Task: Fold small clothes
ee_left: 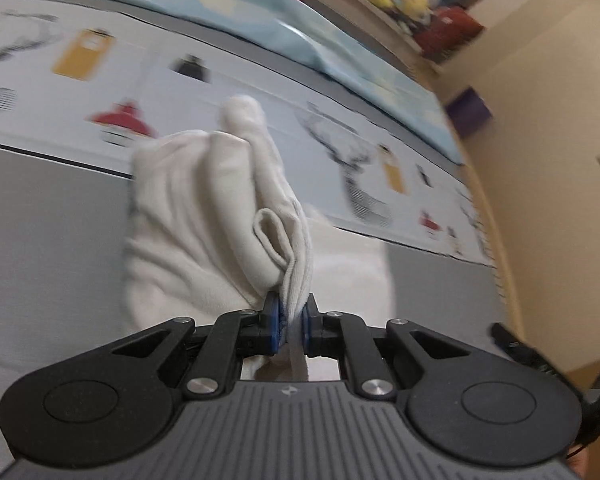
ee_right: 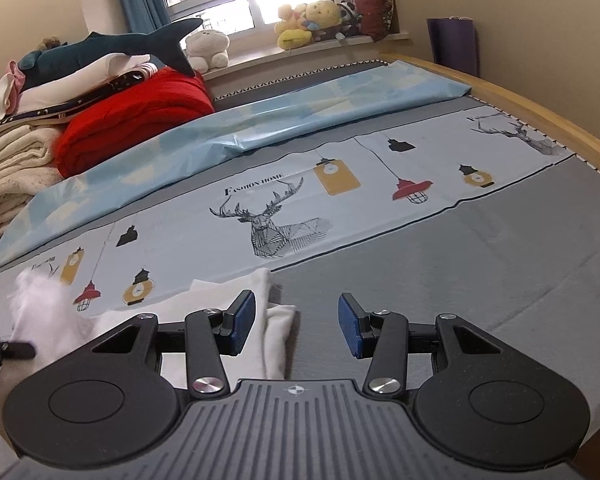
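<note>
In the left wrist view the left gripper point(ee_left: 291, 318) sits at the lower centre of the frame with its blue pads point(ee_left: 274, 320) drawn narrow and pinching a bunched edge of a white garment point(ee_left: 204, 216). The cloth rises from the pads toward the middle of the frame in thick folds, its far end a rounded lump near the centre, and a hemmed loop of fabric curls just above the pads. Behind it the printed bedsheet point(ee_left: 340, 120) runs blurred from upper left to right, with stag and lantern motifs, and a light blue folded sheet point(ee_left: 260, 36) lies along the upper part.

In the right wrist view the right gripper point(ee_right: 296, 326) is at the lower centre, its fingers standing apart at a middling width with nothing between the blue pads point(ee_right: 244, 320). The white garment point(ee_right: 236, 296) lies on the bed at the lower left of the frame, partly behind the left finger, with a folded corner showing between the fingers' bases; a blurred, lifted part of it shows at the far left edge. The grey sheet point(ee_right: 460, 264) fills the right side. At the upper left a red blanket point(ee_right: 132, 120) lies beside a stack of cream bedding point(ee_right: 16, 172), topped by a plush shark point(ee_right: 112, 46); plush toys point(ee_right: 312, 20) sit on the windowsill at top centre
</note>
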Demonstrator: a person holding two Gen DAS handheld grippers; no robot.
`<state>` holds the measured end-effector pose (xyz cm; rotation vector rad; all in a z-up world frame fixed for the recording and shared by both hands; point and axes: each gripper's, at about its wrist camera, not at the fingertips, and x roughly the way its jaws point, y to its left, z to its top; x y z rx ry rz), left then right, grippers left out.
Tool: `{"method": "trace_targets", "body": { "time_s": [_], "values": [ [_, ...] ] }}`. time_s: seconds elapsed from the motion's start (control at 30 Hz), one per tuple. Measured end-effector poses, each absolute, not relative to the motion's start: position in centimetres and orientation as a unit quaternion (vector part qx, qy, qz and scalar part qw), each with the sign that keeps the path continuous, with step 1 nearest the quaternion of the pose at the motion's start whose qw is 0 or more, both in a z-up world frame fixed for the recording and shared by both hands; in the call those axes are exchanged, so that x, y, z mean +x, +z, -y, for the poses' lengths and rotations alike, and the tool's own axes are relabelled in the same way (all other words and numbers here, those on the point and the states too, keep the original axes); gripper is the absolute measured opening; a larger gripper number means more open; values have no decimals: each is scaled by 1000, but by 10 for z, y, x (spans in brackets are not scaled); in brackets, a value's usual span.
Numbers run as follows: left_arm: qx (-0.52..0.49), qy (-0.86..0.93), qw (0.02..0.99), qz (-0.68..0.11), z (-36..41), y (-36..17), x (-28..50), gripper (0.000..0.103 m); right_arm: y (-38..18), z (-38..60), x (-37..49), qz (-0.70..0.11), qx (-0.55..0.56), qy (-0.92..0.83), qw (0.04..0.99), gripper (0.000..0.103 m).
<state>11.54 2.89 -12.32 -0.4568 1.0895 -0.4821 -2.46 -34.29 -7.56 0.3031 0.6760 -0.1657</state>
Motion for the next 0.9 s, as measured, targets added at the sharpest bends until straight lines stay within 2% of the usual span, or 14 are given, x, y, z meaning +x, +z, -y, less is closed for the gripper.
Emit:
{"method": "trace_targets", "body": {
  "time_s": [0.23,0.3,0.37,0.43,0.6,0.9],
  "values": [
    [-210,-303,772,-518,82,-132,116,11,-81,351,-27,-345,128,-81,926,48],
    [-217,-326,759,-520,107,-136,115,16,-82,353,-26,-348,129,-83,925,48],
    [-233,-343,746,-522,116,-139,115,32,-82,353,-24,-350,129,-84,924,48],
    [-250,-354,741,-512,111,-135,118,37,-84,353,-22,-354,129,-84,922,48],
    [-234,-324,762,-509,74,-128,129,37,-89,349,-12,-366,140,-73,917,48],
    [-77,-267,780,-560,22,-145,104,37,-119,307,33,-438,150,-20,886,50]
  ]
}}
